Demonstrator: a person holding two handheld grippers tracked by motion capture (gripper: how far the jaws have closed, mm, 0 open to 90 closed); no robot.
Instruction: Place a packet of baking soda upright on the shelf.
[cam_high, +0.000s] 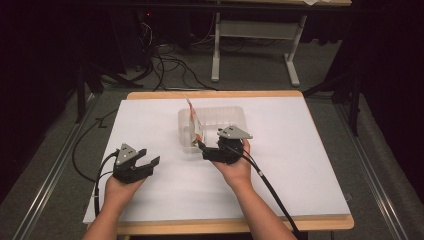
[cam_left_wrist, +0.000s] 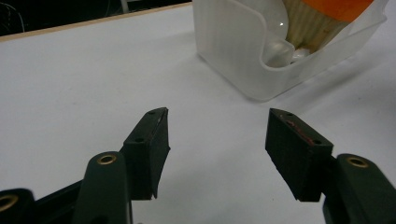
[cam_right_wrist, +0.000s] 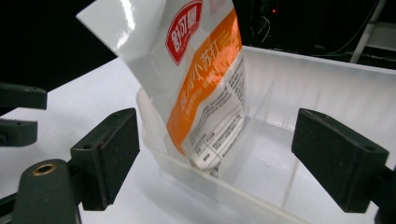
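Currently the right hand-held gripper (cam_right_wrist: 215, 163) is standing wide, empty; the snack packet (cam_right_wrist: 196, 79) is leaning upright in the tray (cam_right_wrist: 327, 93) near the worktop's (cam_high: 300, 165) far edge, risking toppling out.

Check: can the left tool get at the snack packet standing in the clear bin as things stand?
Probably yes. The left tool is open with bare white table between it and the clear bin. The snack packet sticks up above the rim, though the right tool sits close by it.

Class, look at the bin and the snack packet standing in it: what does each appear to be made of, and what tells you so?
Bin: likely frosted, translucent plastic; the table's white shows dimly through its finely ribbed walls. Snack packet: probably glossy plastic film, white and orange with print; it catches glare and creases softly where it leans on the bin's wall.
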